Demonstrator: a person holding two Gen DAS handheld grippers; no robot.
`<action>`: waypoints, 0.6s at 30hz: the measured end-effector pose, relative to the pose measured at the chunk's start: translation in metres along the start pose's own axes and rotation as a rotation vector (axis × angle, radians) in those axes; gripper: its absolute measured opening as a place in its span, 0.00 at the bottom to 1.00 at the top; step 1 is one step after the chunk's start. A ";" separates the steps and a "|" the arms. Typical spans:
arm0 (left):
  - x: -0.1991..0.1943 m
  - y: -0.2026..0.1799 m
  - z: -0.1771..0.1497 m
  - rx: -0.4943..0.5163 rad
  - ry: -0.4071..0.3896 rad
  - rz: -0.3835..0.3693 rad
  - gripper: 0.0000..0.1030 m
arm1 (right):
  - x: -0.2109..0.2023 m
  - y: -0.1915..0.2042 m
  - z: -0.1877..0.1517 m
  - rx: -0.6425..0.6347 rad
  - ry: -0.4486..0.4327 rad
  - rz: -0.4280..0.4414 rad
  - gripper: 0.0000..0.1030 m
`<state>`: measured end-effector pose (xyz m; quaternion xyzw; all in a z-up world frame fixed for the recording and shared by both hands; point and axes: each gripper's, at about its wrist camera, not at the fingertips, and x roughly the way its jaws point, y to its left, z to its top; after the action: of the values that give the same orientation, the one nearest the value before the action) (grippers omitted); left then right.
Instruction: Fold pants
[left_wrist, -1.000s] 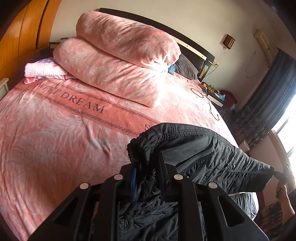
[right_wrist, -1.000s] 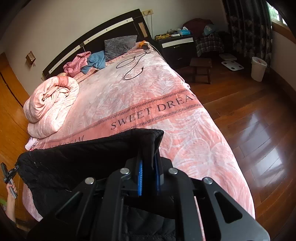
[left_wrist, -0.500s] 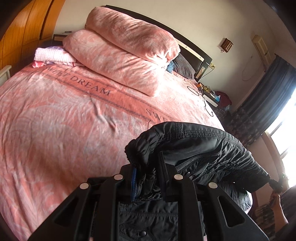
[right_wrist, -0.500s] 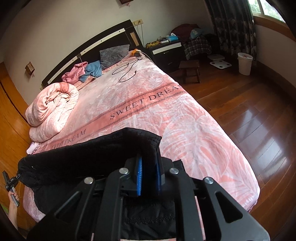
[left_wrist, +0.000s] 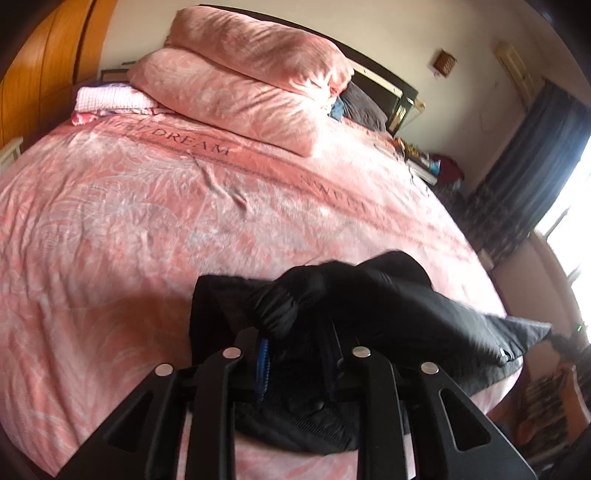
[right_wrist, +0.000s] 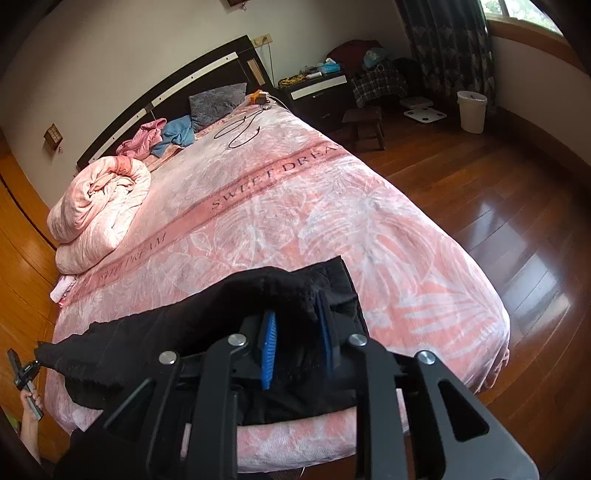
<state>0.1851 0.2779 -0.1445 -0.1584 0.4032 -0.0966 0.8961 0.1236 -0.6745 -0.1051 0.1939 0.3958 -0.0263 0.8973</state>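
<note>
Black pants (left_wrist: 373, 299) lie along the near edge of the pink bed (left_wrist: 147, 221). In the left wrist view my left gripper (left_wrist: 295, 354) has its jaws parted, with the bunched waistband between them. In the right wrist view the pants (right_wrist: 207, 314) stretch to the left. My right gripper (right_wrist: 297, 343) has its blue pads (right_wrist: 269, 347) spread apart, with the pants' corner lying loosely between them on the bed (right_wrist: 295, 206).
A folded pink quilt (left_wrist: 240, 81) and a white towel (left_wrist: 110, 99) lie at the head of the bed. A black cable (right_wrist: 240, 131) and clothes (right_wrist: 162, 134) lie near the headboard. Wooden floor (right_wrist: 498, 192), a stool (right_wrist: 364, 123) and a bin (right_wrist: 471, 110) are to the right.
Both grippers lowered the pants onto the bed edge. Both sets of jaws, which were shut on the fabric, have opened.
</note>
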 end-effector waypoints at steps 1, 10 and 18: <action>0.002 -0.003 -0.006 0.041 0.021 0.026 0.27 | 0.000 0.000 -0.005 -0.006 0.009 -0.009 0.25; 0.016 0.022 -0.057 0.115 0.171 0.255 0.57 | 0.007 -0.029 -0.065 0.058 0.114 -0.091 0.64; -0.017 0.088 -0.079 -0.201 0.122 0.304 0.69 | -0.004 -0.056 -0.101 0.280 0.137 0.035 0.76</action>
<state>0.1184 0.3491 -0.2140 -0.1781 0.4836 0.0712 0.8540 0.0386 -0.6898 -0.1825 0.3254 0.4451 -0.0524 0.8326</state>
